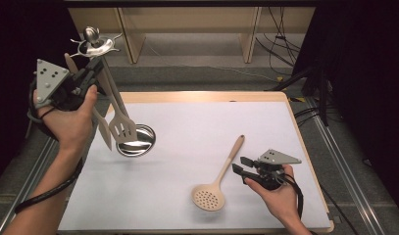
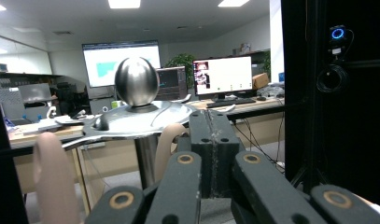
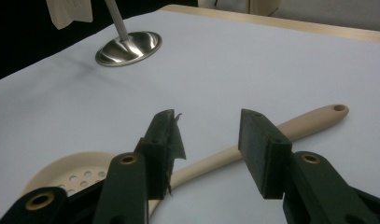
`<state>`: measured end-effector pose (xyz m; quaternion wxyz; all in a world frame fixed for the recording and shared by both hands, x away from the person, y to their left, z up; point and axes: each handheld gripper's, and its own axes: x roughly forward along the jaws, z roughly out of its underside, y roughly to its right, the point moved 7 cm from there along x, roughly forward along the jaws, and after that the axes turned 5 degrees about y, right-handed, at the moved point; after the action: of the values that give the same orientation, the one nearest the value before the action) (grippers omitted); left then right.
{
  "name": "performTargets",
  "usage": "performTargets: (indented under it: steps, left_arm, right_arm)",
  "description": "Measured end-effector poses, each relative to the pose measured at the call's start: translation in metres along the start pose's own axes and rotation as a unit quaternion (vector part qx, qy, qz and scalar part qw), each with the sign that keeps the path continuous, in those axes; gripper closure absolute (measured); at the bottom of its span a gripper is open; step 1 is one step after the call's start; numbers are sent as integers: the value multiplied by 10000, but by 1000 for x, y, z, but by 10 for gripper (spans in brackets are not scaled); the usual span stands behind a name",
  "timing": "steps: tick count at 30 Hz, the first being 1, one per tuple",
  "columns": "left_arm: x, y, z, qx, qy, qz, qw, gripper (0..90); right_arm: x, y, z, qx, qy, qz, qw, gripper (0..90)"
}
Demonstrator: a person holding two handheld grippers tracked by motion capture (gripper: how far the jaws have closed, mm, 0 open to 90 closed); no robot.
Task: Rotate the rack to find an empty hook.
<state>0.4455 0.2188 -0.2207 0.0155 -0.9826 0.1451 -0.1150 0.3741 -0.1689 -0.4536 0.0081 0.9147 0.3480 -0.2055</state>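
Observation:
A steel utensil stand (image 1: 139, 142) rests its round base on the white mat at the left, and its pole rises to a hooked top plate with an egg-shaped knob (image 2: 137, 81). A beige slotted spatula (image 1: 122, 128) and another beige utensil (image 1: 105, 133) hang from it. My left gripper (image 1: 94, 69) is raised just under the top plate, beside the pole, with its jaws shut (image 2: 211, 128) and nothing visible between them. A beige skimmer spoon (image 1: 209, 197) lies flat on the mat. My right gripper (image 1: 239, 165) is open low over the spoon's handle (image 3: 309, 123), its pads (image 3: 264, 149) apart from it.
The white mat (image 1: 197, 127) lies on a wooden-edged table (image 1: 305, 147). Black drapes flank both sides, and cables run along the floor at the right. Wooden table legs (image 1: 248, 34) stand beyond the far edge.

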Motion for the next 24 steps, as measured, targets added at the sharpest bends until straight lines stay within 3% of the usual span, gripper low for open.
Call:
performTargets:
  steps: [4,5,6,8,10,11,15,18,24]
  left_arm:
    - [-3,-6,-1,-35,10,-40,10000,897]
    - [-4,-7,-1,-30,9,-57,10000,897]
    - [-5,-9,-1,-32,2,-57,10000,897]
    - [-6,-11,-1,-47,8,-84,10000,897]
    - [-7,-13,-1,-72,14,-101,9999,897]
    - [-7,-14,-1,-53,0,-112,9999,897]
    - [-10,-18,-1,-77,-1,-154,9999,897]
    - [-11,-20,-1,-95,-3,-180,9998,897]
    - [-13,-21,-1,-110,-4,-144,9998,895]
  right_arm:
    - [-1,0,1,-37,-46,-8,10000,567]
    - [0,-1,1,12,-70,-44,10000,567]
    - [-2,-4,2,243,-177,-40,9995,567]
    - [-2,-5,2,265,-188,-42,9995,567]
    - [-2,-4,1,260,-150,-36,9995,567]
    - [-1,-2,1,141,-115,-38,9998,567]
    - [-1,-2,2,199,-178,-40,9996,567]
    - [1,0,0,110,-12,-48,9999,567]
    - [1,-1,2,198,-73,-82,9997,567]
